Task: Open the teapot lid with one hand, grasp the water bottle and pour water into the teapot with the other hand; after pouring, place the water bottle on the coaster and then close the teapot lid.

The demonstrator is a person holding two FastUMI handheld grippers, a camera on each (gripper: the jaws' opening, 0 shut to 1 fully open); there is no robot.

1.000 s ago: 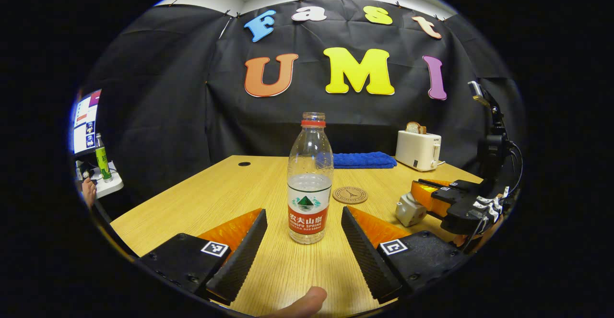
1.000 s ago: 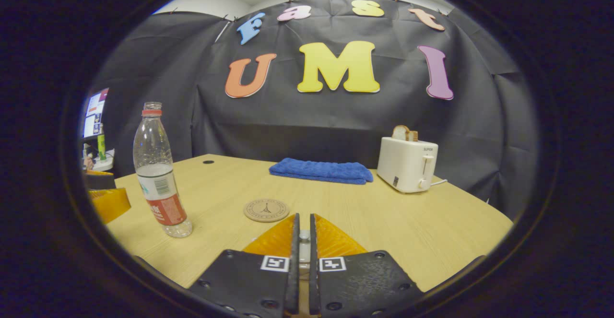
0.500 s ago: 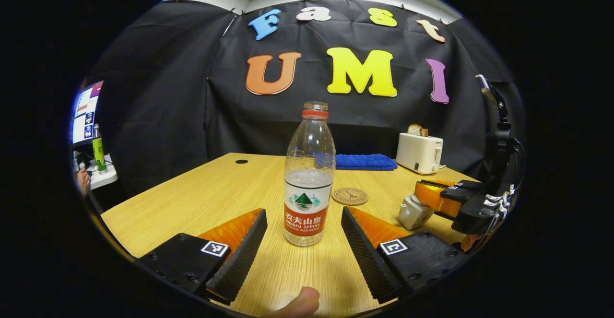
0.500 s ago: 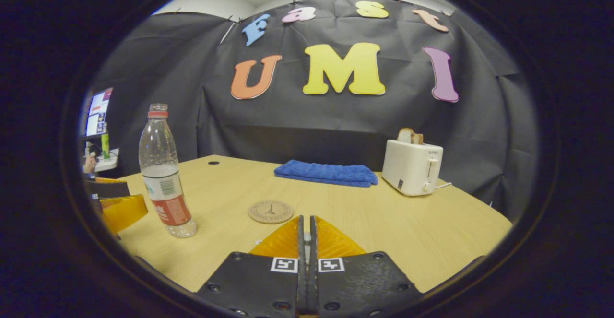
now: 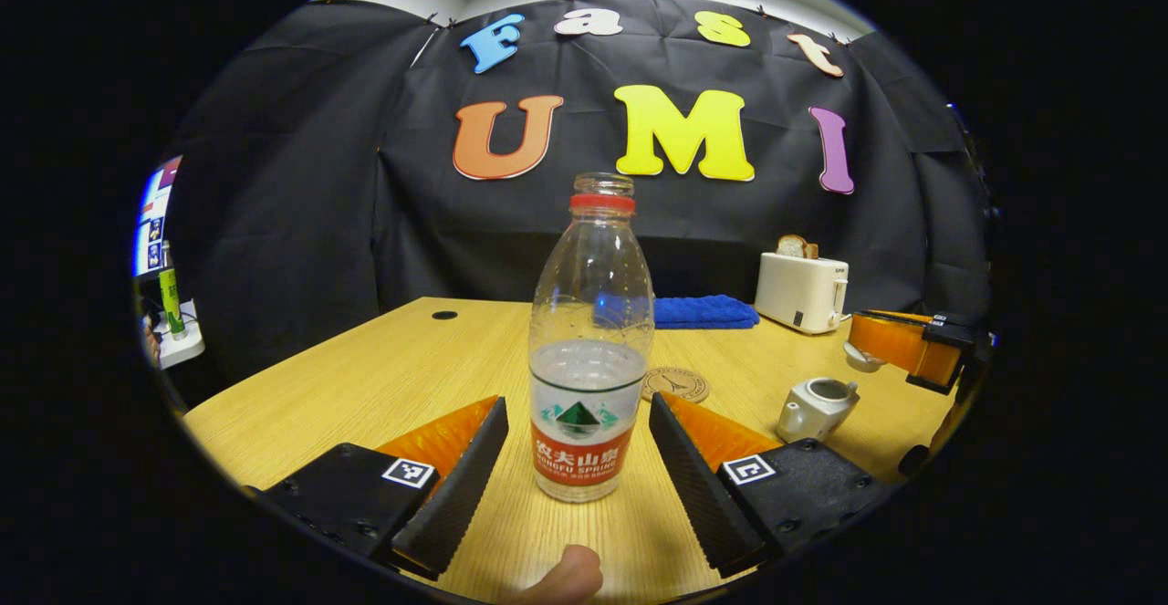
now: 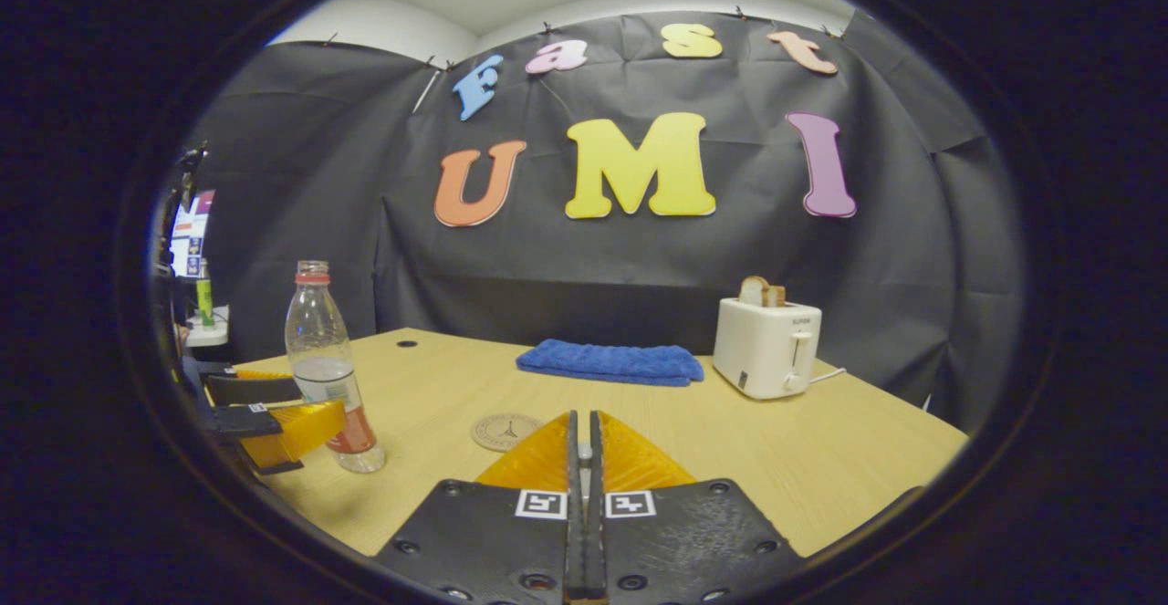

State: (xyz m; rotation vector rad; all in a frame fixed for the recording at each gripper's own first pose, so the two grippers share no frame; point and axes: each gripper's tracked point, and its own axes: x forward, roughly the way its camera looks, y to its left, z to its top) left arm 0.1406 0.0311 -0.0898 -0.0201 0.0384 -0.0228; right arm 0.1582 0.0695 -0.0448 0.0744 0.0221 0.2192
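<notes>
Since earlier frame, I brought left gripper (image 5: 577, 445) closer; water bottle (image 5: 590, 349) sat larger between its spread fingers, neither touching it. Right gripper (image 5: 903, 349) lifted away from teapot (image 5: 814, 407); teapot stood open-topped on table (image 5: 383, 377). In right gripper view, right gripper (image 6: 581, 441) fingers pressed nearly together, small pale thing in gap, couldn't tell if lid. Bottle upright, uncapped, part full, left of coaster (image 5: 675, 383). Blue towel (image 6: 610, 361), toaster (image 6: 766, 348) at back
</notes>
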